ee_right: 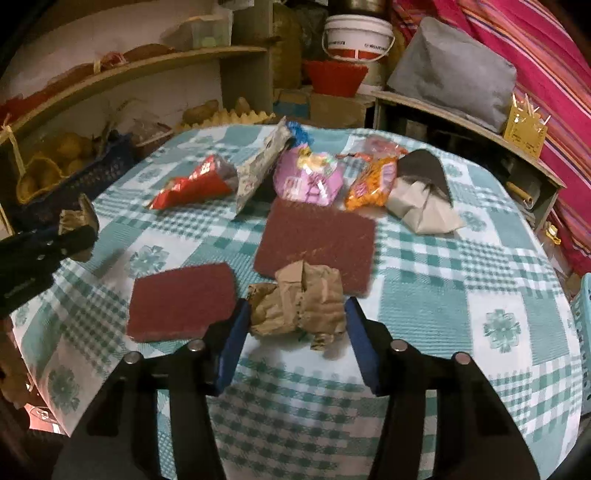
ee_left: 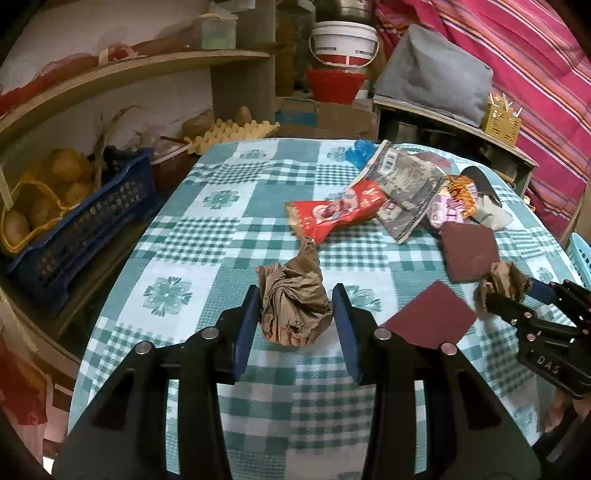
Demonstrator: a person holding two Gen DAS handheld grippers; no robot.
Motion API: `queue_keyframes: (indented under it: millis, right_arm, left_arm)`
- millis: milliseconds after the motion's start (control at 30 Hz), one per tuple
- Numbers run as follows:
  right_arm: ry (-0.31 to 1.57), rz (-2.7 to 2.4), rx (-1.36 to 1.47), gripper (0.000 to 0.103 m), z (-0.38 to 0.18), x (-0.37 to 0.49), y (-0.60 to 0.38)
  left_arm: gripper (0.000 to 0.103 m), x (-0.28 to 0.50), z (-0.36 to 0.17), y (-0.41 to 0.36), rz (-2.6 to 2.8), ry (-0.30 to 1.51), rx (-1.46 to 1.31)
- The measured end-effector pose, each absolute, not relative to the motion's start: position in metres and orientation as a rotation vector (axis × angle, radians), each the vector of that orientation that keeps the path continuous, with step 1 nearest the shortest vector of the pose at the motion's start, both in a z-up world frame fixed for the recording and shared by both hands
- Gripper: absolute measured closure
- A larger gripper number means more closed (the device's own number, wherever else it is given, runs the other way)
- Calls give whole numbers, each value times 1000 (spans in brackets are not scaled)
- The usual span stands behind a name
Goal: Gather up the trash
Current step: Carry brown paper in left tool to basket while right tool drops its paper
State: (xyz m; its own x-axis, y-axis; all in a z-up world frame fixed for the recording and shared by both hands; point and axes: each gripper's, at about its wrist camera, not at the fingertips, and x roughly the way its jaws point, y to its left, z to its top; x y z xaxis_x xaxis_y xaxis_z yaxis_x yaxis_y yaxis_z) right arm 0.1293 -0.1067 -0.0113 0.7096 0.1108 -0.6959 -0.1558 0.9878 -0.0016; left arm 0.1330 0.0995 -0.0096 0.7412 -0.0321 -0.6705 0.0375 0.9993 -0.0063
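Crumpled paper wad (ee_left: 293, 301) clamped in left jaws; second wad (ee_right: 301, 301) clamped in right jaws

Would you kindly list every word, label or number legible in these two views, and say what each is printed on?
"DAS": embossed on the black body of the right gripper, seen from the left wrist.
White plastic bucket with a red band: a line of print, too blurred to read.
Red snack wrapper, grey foil packet, pink wrapper, orange wrapper: lettering present, illegible.
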Motion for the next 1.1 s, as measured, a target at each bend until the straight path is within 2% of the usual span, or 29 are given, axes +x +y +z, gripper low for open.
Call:
queue_keyframes:
  millis: [300,700,867,1100]
  right_arm:
    - [668,55,-58,51,31,109,-183]
    - [571,-245,45,50,87,56,-384]
    - [567,-353,63,50,93,41,-457]
    - [599,-416,141,50,64,21,-523]
  left_arm:
    - [64,136,13,32,-116,684,57]
    - [64,127,45,-133,-351,582,120]
    - [64,116,49,-201,-458,564,133]
    - [64,109,40,-287,-574,595,123]
